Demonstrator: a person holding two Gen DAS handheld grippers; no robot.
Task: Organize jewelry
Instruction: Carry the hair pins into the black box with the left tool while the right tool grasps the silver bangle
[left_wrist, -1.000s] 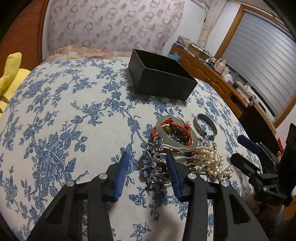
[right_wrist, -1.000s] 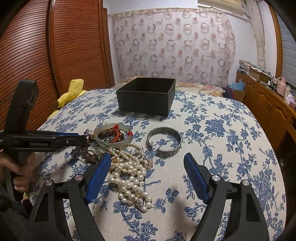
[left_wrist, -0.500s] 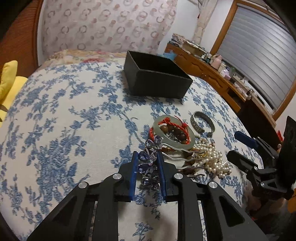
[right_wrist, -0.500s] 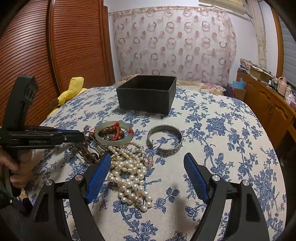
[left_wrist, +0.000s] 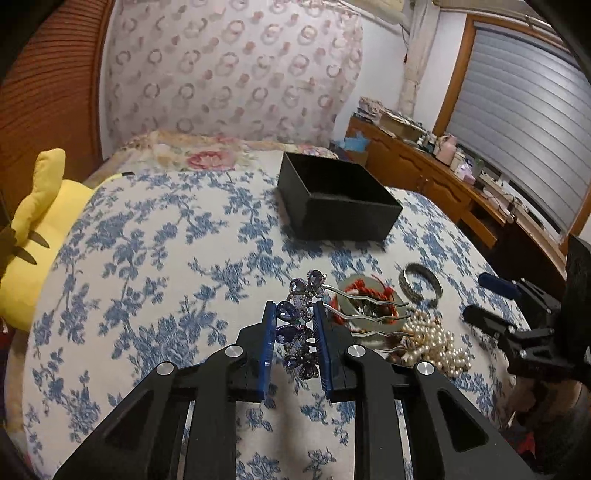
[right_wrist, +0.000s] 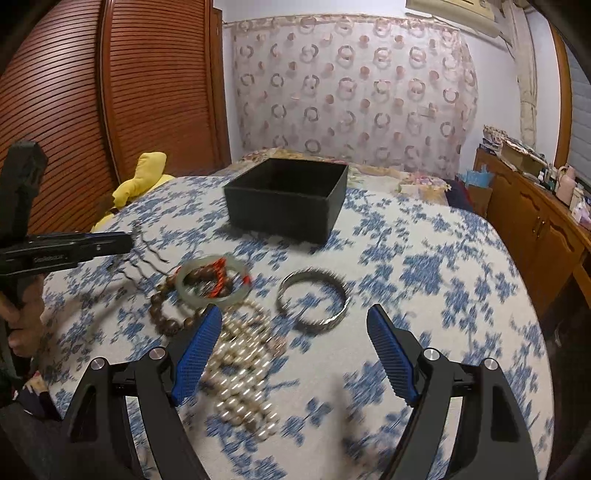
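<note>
My left gripper (left_wrist: 294, 314) is shut on a purple jewelled hair comb (left_wrist: 299, 328) and holds it lifted above the bed, its metal prongs (left_wrist: 369, 317) pointing right. The comb also shows in the right wrist view (right_wrist: 147, 254), hanging from the left gripper (right_wrist: 122, 242). My right gripper (right_wrist: 295, 325) is open and empty above a pearl necklace (right_wrist: 240, 369). A jade bangle with red cord (right_wrist: 212, 280), a brown bead bracelet (right_wrist: 166, 314) and a silver bangle (right_wrist: 314, 301) lie beside the necklace. An open black box (right_wrist: 286, 203) stands farther back; it also shows in the left wrist view (left_wrist: 338, 201).
The jewellery lies on a blue-flowered bedspread (right_wrist: 424, 277). A yellow plush toy (left_wrist: 40, 221) lies at the left edge of the bed. A wooden dresser (right_wrist: 535, 221) with clutter stands along the right. A wooden slatted door (right_wrist: 110, 92) is at the left.
My left gripper closed on the hair comb and lifted it up off the jewellery pile. My right gripper stayed open and shifted slightly; its view is now blurred by motion.
</note>
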